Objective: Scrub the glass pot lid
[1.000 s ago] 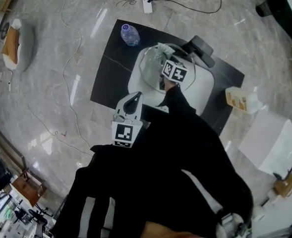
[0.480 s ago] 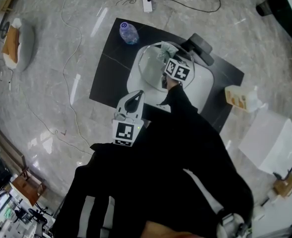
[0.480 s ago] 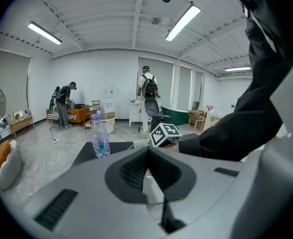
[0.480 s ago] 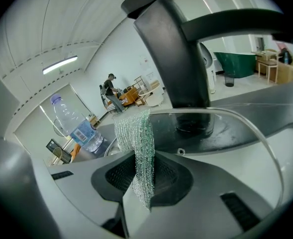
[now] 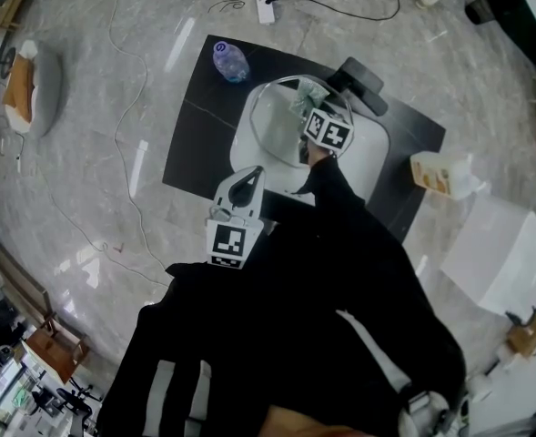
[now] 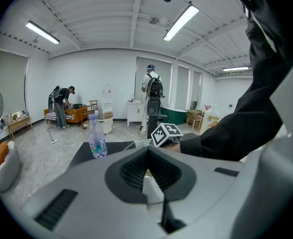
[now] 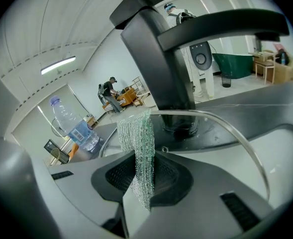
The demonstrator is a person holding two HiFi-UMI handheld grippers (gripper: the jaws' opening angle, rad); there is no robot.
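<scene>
The glass lid [image 5: 281, 121] lies on a white tray [image 5: 368, 162] on a black mat [image 5: 204, 126], at twelve o'clock from the person. The right gripper [image 7: 141, 183] pinches a mesh cloth [image 7: 139, 143] between closed jaws at the lid's three o'clock edge. The cloth seems to brush the glass, though contact is hard to confirm. The left gripper [image 5: 236, 209] hangs at the lid's seven o'clock, jaws together on nothing. A bottle [image 5: 229, 62] stands at eleven o'clock. The lid is probably stiff, slick and breakable. The black knob [image 7: 178, 126] at its centre, or the rim, looks the safest hold.
</scene>
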